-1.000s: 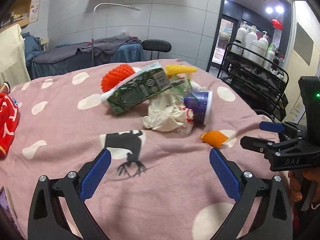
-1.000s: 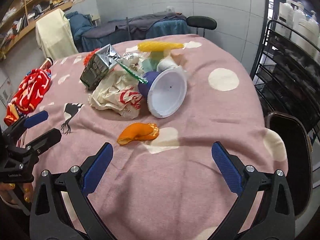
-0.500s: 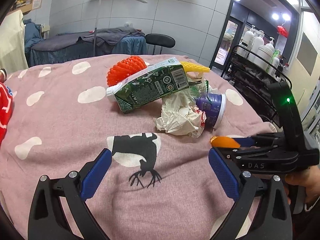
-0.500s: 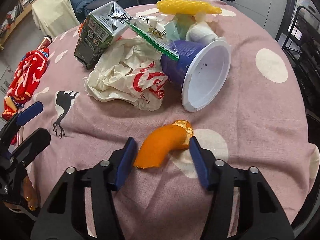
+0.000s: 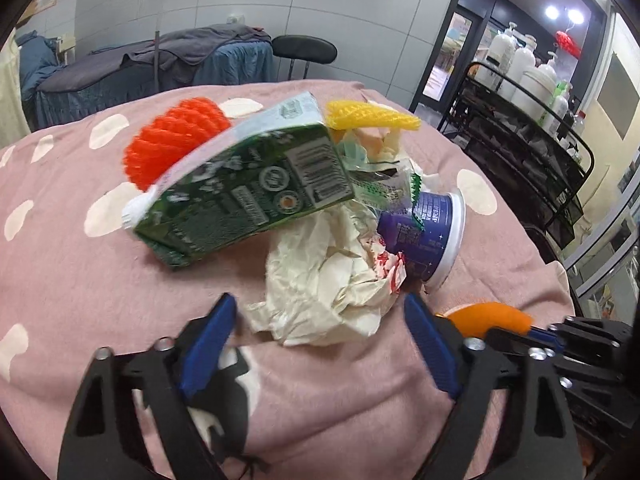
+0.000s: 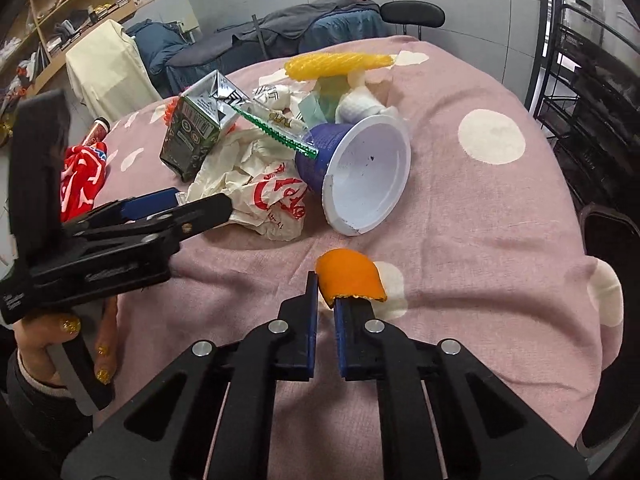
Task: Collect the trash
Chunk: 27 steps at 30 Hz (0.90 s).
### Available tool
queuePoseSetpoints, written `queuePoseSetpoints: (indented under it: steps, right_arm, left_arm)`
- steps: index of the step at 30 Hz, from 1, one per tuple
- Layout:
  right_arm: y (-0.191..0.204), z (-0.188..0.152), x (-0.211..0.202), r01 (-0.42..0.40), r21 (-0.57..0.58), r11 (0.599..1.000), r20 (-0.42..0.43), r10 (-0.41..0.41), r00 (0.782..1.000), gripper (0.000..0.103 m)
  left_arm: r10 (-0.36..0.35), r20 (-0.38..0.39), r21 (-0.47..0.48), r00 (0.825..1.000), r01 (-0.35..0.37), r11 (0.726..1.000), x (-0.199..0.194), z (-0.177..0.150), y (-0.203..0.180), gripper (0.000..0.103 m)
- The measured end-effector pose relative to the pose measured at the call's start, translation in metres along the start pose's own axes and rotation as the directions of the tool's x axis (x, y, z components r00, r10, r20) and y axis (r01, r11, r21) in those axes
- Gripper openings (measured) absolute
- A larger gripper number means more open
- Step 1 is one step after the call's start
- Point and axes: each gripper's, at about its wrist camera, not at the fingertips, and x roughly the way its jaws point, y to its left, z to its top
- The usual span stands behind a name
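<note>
A trash pile lies on the pink spotted tablecloth [image 6: 480, 208]: a green carton [image 5: 244, 188], crumpled white paper [image 5: 324, 280], a purple cup on its side [image 6: 360, 176], yellow foam netting [image 6: 336, 65] and red foam netting [image 5: 172, 142]. My right gripper [image 6: 326, 298] is shut on an orange peel [image 6: 348, 280] and holds it just above the cloth; the peel also shows in the left wrist view [image 5: 486, 316]. My left gripper [image 5: 320, 332] is open, its jaws on either side of the near edge of the crumpled paper [image 6: 256, 188].
A red patterned cloth [image 6: 80, 176] lies at the table's left. A black wire rack with white bottles [image 5: 532, 120] stands to the right. A dark chair [image 6: 608, 248] sits at the table's right edge. A covered bed and stool are behind.
My right gripper closed on the orange peel and lifted it. My left gripper moved forward and right to the crumpled paper, its jaws narrowing somewhat.
</note>
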Motion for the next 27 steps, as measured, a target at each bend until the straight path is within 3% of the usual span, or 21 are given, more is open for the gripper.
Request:
queuePoseSetpoints:
  steps: [4,9,16,27]
  right_arm:
    - [0.001,-0.007,-0.016,0.024,-0.019,1.000,0.047,-0.023,0.999,0.009]
    - [-0.004,-0.014,-0.028,0.018,-0.009,1.000,0.086,-0.017,0.996,0.009]
    - [-0.008,-0.021,-0.042,-0.001,0.003,1.000,0.130,0.001,0.992,0.009]
    - [-0.020,-0.030,-0.082,0.018,0.017,1.000,0.241,-0.022,0.970,0.009]
  left_arm:
    - [0.002,-0.007,-0.002,1.000,-0.002,1.000,0.005,0.000,-0.003,0.052]
    - [-0.020,0.009,0.007,1.000,0.020,1.000,-0.004,-0.006,-0.005,0.038]
    - [-0.093,0.075,-0.013,0.993,0.095,0.995,-0.042,-0.023,-0.009,0.031]
    - [-0.133,0.213,-0.004,0.968,0.137,0.991,-0.106,-0.046,-0.033,0.030]
